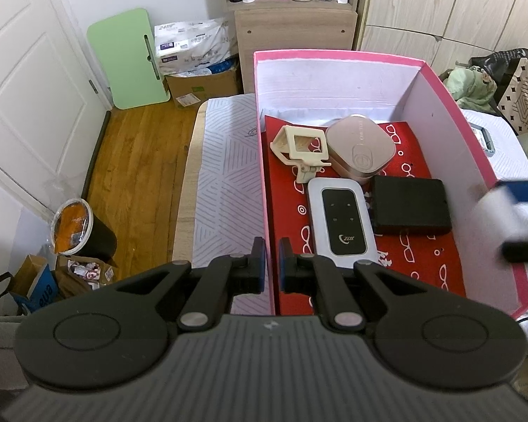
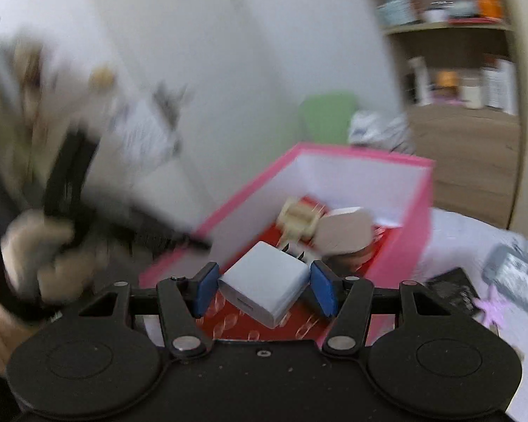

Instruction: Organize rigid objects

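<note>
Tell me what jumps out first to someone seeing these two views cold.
The pink box with its red patterned lining fills the left wrist view, holding a white-and-black device, a black case, a rose-gold case and a cream clip. In the blurred right wrist view, the right claw holds a white charger above the box. The left claw straddles the box's left wall.

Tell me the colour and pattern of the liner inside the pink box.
Red liner with small white eyeglasses and circles; clearest in the left wrist view.

white charger (image 2: 268,279), seemingly tilted, above pink box (image 2: 417,211).
</note>
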The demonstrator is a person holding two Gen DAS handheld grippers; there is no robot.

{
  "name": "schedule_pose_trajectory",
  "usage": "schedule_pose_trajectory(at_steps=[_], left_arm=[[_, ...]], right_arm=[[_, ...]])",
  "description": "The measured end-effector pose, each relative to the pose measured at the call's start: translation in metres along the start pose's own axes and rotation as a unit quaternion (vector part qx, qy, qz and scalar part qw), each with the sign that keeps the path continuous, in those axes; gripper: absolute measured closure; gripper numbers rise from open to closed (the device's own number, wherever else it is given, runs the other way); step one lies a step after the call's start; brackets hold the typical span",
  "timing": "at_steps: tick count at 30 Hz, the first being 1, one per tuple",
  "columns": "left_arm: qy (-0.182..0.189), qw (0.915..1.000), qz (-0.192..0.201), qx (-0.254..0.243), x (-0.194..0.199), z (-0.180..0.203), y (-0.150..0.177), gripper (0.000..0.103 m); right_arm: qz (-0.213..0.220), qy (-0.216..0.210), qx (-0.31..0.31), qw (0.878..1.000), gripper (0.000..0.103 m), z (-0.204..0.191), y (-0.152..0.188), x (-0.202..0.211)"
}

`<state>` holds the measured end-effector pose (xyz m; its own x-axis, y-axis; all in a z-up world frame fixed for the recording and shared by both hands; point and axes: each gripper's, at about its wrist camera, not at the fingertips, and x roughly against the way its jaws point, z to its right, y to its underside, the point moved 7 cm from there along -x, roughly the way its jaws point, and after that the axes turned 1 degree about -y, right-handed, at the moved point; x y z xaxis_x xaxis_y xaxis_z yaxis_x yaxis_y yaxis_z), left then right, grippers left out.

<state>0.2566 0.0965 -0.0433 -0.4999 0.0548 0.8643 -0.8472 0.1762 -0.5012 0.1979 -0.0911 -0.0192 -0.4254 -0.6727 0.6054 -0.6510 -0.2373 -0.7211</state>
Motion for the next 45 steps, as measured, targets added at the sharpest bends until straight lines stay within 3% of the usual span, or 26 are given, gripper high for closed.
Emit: schedule_pose_trajectory(at_steps=[3,6,11,14,19,28,32,39,45], left_arm=[[0.000,1.0000,0.002,0.002,0.002,0.001,0.001,0.096],[-0.006,1.0000,0.005,-0.005,0.005,0.004,0.001,0.095],[-0.005,1.0000,0.004,-0.002,0.004,0.004,0.001,0.096],[-0.004,1.0000,0.001,0.000,0.005,0.004,0.001,0.095],[-0.005,1.0000,0.002,-0.003,0.004,0.005,0.001,0.095],[-0.001,1.0000,0.005,0.005,0.005,0.003,0.001,0.095],[-0.003,1.0000,0.003,0.008,0.005,0.004,0.001,0.095],[-0.011,0.9999,0.009,-0.003,0.006,0.007,0.003,0.095],[-0.013,0.9999,0.006,-0.006,0.006,0.008,0.002,0.095]], right_arm=[[-0.071,-0.021,0.023,0.997,0.041,-0.011,0.003,-0.030],[-0.108,-0.058,0.022,0.992,0.041,-0.013,0.005,-0.046],[-0.151,-0.035,0.030,0.988,0.041,-0.004,0.008,-0.071],[-0.155,-0.009,0.042,0.987,0.040,-0.006,0.011,-0.074],[-0.136,0.036,0.078,0.987,0.040,-0.006,0.011,-0.064],[-0.061,0.027,0.034,0.997,0.038,-0.004,-0.008,-0.005],[-0.019,0.050,0.010,0.999,0.038,0.012,-0.005,0.030],[0.009,0.115,-0.085,0.990,0.038,0.072,0.033,0.086],[-0.002,0.146,-0.159,0.976,0.038,0.115,0.082,0.094]])
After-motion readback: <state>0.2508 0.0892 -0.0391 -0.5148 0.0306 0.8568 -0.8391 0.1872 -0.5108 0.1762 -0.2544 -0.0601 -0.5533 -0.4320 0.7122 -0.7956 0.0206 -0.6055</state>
